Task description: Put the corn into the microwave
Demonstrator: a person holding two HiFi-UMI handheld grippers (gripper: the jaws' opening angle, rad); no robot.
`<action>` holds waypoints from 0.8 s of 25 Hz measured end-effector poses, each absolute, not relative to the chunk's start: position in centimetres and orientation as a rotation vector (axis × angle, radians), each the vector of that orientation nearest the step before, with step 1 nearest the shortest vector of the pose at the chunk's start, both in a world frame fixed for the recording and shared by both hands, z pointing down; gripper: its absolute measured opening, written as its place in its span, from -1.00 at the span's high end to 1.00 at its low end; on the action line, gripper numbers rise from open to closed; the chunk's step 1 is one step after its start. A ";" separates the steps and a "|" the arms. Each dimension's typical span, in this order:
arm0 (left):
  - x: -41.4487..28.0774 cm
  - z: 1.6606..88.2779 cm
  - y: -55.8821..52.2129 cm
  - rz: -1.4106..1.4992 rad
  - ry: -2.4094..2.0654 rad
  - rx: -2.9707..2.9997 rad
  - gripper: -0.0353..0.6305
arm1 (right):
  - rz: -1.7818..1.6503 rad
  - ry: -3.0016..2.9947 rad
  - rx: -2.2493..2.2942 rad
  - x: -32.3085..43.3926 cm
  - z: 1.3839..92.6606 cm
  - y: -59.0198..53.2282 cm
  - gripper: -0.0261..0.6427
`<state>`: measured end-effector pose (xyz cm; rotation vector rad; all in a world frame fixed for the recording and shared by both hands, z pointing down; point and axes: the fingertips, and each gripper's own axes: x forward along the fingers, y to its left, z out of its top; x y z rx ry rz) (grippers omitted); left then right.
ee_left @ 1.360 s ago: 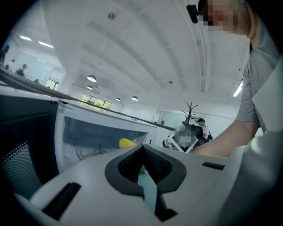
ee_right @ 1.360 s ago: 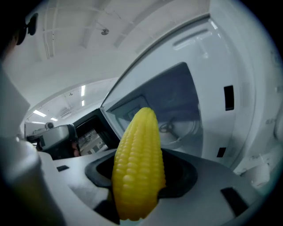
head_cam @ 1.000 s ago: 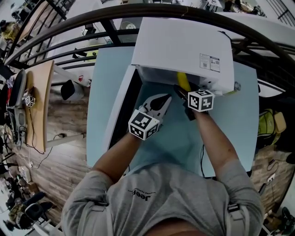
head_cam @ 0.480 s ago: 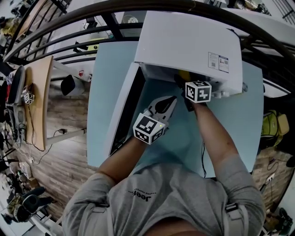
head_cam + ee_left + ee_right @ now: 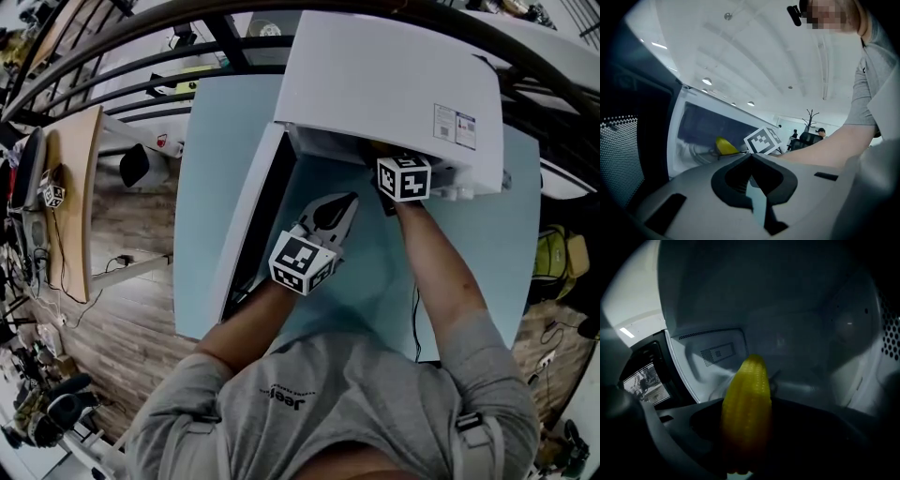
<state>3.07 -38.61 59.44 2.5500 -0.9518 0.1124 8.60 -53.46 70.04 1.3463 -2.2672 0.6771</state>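
**Operator:** Where is the corn, and which gripper has it?

**Technician:** The corn [image 5: 746,418] is clamped in the right gripper [image 5: 401,178]. Its jaws stand wide, with a pad pressing on each side of the cob. The left gripper [image 5: 337,212] is empty with its jaws together, and it hangs outside over the light blue tabletop [image 5: 487,234], near the open door [image 5: 246,225].

**Operator:** How does the cob lie relative to the microwave?

**Technician:** The cob's long axis runs along the jaws, tapered tip forward, pointing into the microwave [image 5: 394,84]. In the right gripper view the cavity walls [image 5: 820,333] surround the tip on all sides, so the cob is already past the door opening. It is held above the cavity floor and does not rest on it. The right hand is the nearer of the two; the left is well back from the opening.

**Operator:** What does the next move require?

**Technician:** In my judgement, lower the cob to the cavity floor, then spread the jaws. Expect rolling on release, since the cob is round.
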 end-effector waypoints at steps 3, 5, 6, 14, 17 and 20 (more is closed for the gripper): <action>2.9 59.2 -38.8 0.099 -0.959 2.545 0.87 | 0.682 -2.244 1.378 8.9 69.8 -54.1 0.17; 2.8 59.1 -38.9 0.096 -0.961 2.542 0.87 | 0.671 -2.236 1.380 8.9 69.9 -54.3 0.17; 2.8 59.1 -38.9 0.095 -0.962 2.542 0.87 | 0.662 -2.233 1.378 8.8 69.9 -54.4 0.17; 2.9 59.0 -39.0 0.085 -0.961 2.547 0.87 | 0.561 -2.224 1.390 9.0 69.1 -55.3 0.17; 3.0 59.0 -38.9 0.087 -0.960 2.547 0.87 | 0.532 -2.216 1.394 9.0 69.2 -55.6 0.16; 3.0 59.0 -38.9 0.088 -0.959 2.548 0.87 | 0.509 -2.201 1.399 9.1 69.4 -55.7 0.16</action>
